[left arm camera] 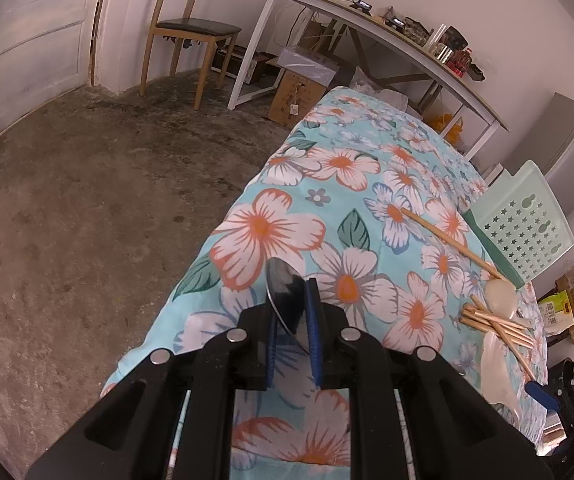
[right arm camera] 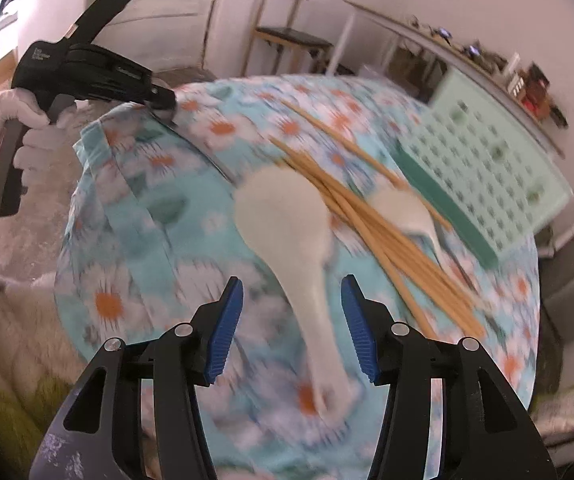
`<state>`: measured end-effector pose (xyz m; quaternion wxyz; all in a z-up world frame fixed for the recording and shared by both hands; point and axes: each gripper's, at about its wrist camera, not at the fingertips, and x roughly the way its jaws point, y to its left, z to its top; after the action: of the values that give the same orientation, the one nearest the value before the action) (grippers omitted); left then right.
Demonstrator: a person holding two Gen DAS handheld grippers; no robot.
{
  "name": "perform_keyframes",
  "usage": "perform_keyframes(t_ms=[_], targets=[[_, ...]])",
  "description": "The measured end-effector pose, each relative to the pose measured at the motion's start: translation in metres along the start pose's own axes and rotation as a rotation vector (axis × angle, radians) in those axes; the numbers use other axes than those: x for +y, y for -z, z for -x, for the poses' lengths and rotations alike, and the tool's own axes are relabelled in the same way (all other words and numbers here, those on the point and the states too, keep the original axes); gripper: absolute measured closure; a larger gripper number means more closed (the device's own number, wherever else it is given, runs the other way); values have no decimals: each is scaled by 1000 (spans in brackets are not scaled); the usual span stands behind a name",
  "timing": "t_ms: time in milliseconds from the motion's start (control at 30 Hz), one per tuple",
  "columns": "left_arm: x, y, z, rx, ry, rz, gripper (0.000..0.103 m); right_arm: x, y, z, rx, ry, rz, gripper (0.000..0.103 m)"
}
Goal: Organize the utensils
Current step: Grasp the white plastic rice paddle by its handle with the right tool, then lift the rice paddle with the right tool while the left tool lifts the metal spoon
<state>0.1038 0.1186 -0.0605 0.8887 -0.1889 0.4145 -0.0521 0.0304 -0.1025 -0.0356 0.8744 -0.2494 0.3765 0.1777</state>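
So far little looks sorted: the left hand-held gripper [left arm camera: 291, 312] pinches a metal spoon [left arm camera: 285, 294], the right hand-held gripper [right arm camera: 291, 320] spreads around a white spoon [right arm camera: 287, 216], while chopsticks [right arm camera: 371, 216] lie loose on the tabletop [right arm camera: 135, 216] beside the basket [right arm camera: 487, 168].

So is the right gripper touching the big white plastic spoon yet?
Apart. The right wrist view shows the right gripper open, with floral cloth visible between each blue pad and the white spoon.
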Motion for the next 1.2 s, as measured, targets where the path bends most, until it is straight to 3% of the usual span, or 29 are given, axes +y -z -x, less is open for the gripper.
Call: perform_keyframes(t_ms=[133,333,433,467,700,900,1200], targets=[[0,0,0,-1,0,0,89,16,-14,-16,-31,49,58,56],[0,0,0,0,-1,-1,89,22,-25,-38,-47,69,76,68],[-1,0,0,-1,-2,0,89,19,-29,-42,-44,74,40,86],[-1,0,-1,-1,-4,-2,89,16,-30,-42,-44,77,19,91],[-4,1,0,1,-26,-9,89,-14,-33,-18,-103,26,-164,100],[-9,-1,12,-8,-62,-3,92,-62,-24,9,-163,-65,-379,102],[-35,-20,65,-135,-38,-39,99,-117,-10,52,-303,-167,-584,102]])
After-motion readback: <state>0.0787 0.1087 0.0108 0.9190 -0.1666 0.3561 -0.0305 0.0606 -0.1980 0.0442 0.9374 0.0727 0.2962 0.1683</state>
